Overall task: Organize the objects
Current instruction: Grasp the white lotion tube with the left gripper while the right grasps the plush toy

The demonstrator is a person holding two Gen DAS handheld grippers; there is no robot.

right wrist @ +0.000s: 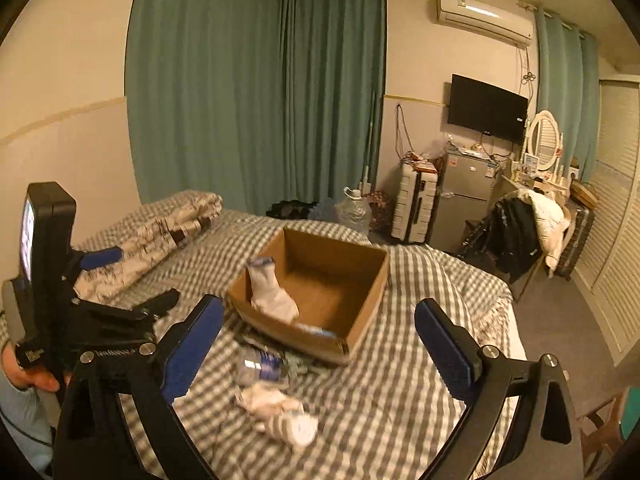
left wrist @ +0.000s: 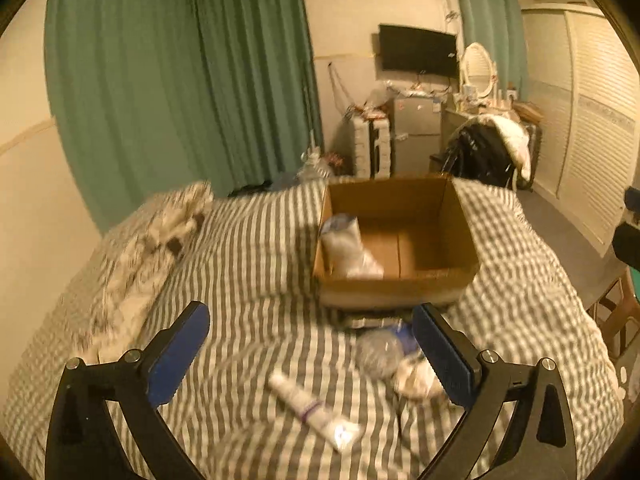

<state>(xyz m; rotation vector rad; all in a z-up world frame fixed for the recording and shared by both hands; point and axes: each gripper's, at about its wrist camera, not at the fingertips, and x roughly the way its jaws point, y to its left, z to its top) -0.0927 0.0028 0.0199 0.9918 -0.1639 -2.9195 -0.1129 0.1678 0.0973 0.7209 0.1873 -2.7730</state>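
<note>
Socks point(right wrist: 280, 420) lie loose on the bed point(right wrist: 400, 400), just before the cardboard box point(right wrist: 360, 332).
Both grippers, left point(left wrist: 312, 356) and right point(right wrist: 320, 344), are wide open and empty; lower the right one over the bundle, then close gently.

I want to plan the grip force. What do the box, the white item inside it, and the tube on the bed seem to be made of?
Box: corrugated cardboard, matte brown, with folded flaps. White item: likely knitted fabric, soft and sock-shaped. Tube: probably soft plastic, smooth white, though the picture is blurred.
</note>
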